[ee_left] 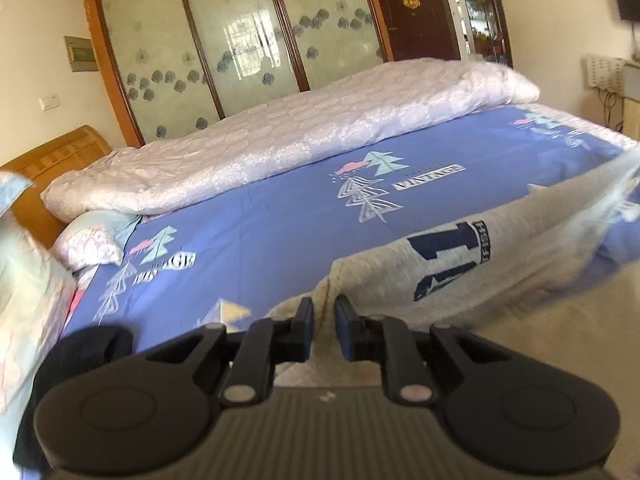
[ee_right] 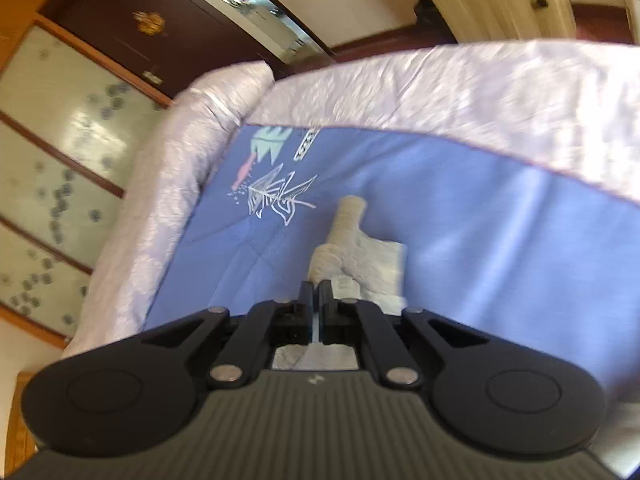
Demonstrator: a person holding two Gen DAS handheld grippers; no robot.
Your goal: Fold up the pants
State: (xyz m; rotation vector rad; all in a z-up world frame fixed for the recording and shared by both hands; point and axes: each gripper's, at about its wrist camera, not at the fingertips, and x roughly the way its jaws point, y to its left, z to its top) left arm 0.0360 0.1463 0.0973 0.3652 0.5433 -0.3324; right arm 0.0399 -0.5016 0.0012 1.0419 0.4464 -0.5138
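Grey sweatpants (ee_left: 500, 256) with a dark blue number print lie on the blue patterned bed sheet (ee_left: 280, 220), stretched from lower centre up to the right edge. My left gripper (ee_left: 324, 312) has its jaws a little apart with a fold of the grey fabric between them. In the right wrist view, my right gripper (ee_right: 317, 292) is shut on the grey pants (ee_right: 360, 256), whose bunched fabric and cuff stick out ahead of the fingertips above the sheet (ee_right: 480, 220).
A rolled white quilt (ee_left: 280, 148) lies along the far side of the bed. Pillows (ee_left: 88, 240) sit at the left by the wooden headboard (ee_left: 52, 160). A wardrobe with frosted doors (ee_left: 240, 40) stands behind. A dark item (ee_left: 80, 356) is beside the left gripper.
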